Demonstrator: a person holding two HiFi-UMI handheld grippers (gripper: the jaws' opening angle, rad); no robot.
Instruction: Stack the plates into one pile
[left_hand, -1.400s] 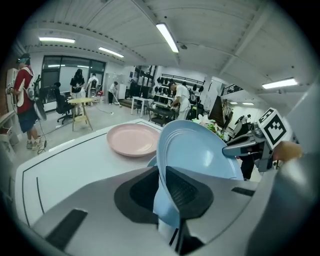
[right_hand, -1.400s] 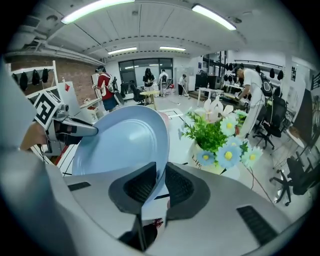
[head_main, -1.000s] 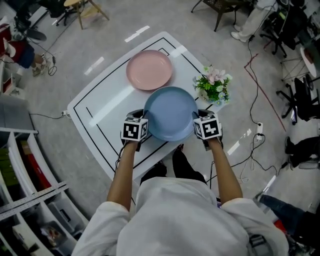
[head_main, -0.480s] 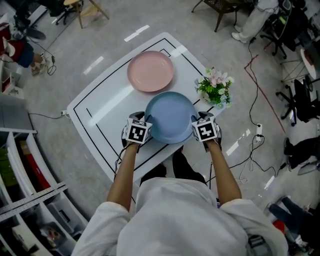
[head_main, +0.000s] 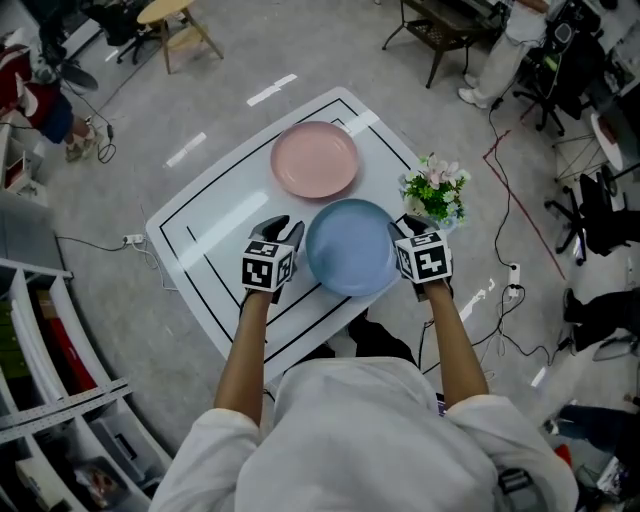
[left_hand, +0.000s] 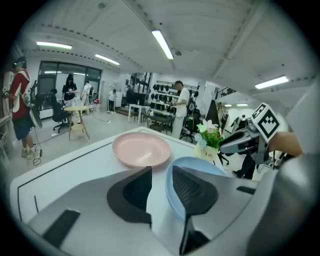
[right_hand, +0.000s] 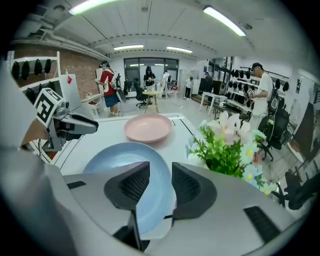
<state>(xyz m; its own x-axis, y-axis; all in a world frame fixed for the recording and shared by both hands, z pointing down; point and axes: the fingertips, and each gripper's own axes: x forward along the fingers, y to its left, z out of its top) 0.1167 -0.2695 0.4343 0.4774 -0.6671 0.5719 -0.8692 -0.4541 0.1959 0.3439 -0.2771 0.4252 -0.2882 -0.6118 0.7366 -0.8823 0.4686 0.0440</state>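
Note:
A blue plate (head_main: 350, 247) lies on the white table (head_main: 215, 235), just in front of a pink plate (head_main: 314, 160) and apart from it. My left gripper (head_main: 288, 228) stands at the blue plate's left edge; its jaws have just been opening, and the rim (left_hand: 200, 162) sits at the right jaw without being pressed. On the right edge is my right gripper (head_main: 405, 224); its jaws have also just been opening. The blue rim (right_hand: 115, 155) runs through the gap between them, loose. The pink plate (left_hand: 141, 149) (right_hand: 148, 127) lies empty beyond.
A small pot of flowers (head_main: 435, 192) stands at the table's right edge, close beside my right gripper. Black lines mark a frame on the table. Chairs, a stool (head_main: 170, 15), cables and people stand on the floor around.
Both grippers were shut on the blue plate's rims a second ago; now their jaws stand apart and both hands have risen a little. The left gripper has come off the rim.

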